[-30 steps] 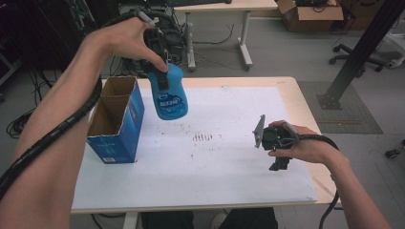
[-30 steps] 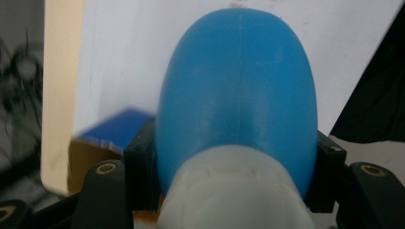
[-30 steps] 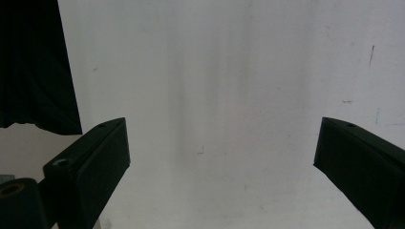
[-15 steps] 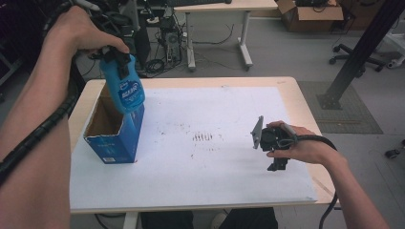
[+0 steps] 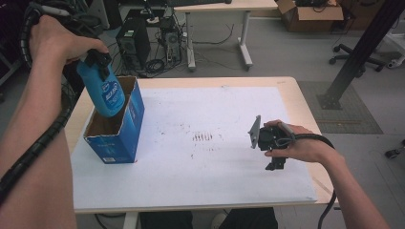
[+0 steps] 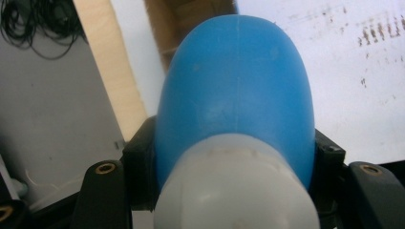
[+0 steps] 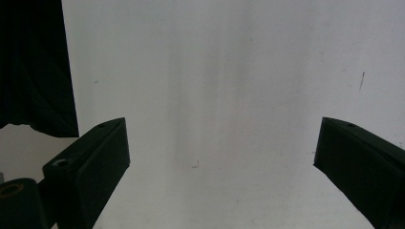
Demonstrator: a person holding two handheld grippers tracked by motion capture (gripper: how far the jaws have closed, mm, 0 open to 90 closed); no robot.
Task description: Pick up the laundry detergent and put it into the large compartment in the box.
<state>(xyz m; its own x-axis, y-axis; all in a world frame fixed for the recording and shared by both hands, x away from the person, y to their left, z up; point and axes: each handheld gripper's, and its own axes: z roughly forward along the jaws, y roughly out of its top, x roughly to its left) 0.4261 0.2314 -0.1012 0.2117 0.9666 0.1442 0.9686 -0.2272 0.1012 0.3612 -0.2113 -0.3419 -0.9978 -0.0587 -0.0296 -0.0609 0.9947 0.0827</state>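
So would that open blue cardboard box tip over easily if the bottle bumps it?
Probably. The blue cardboard box stands tall on a narrow base and looks empty, so likely light. The blue bottle, clamped in the left tongs, hangs over its opening; a knock on the rim could topple it.

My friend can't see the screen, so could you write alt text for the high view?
A person's left gripper holds a blue bottle over an open blue cardboard box at the left of a white-topped table. The right gripper rests on the table, empty.
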